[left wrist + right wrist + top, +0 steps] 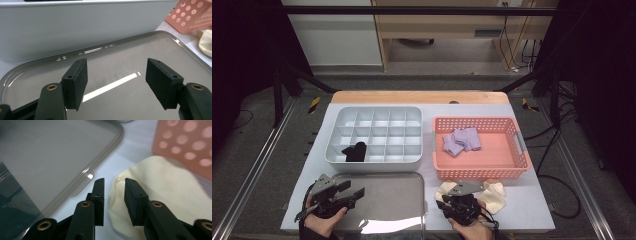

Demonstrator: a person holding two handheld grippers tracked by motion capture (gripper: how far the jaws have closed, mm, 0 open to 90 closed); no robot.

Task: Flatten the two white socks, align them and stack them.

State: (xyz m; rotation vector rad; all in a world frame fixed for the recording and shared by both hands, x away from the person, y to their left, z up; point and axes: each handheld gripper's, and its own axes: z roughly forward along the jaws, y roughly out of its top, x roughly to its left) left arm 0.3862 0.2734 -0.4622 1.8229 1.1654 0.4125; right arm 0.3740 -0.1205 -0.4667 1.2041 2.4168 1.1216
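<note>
Straddling the cream sock's edge at lower centre, right gripper, jaws barely parted, risks pinching one layer; left gripper spread, idle

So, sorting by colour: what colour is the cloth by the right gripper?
Cream cloth, clearest in the right gripper view.

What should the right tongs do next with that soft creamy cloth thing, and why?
Probably squeeze shut on the edge of the cream-coloured fabric piece. The right tongs sit low over its near edge with the jaws only narrowly apart, and nothing looks gripped yet. The left tongs hang open above the grey metal tray, so the right one seems to be doing the picking.
</note>
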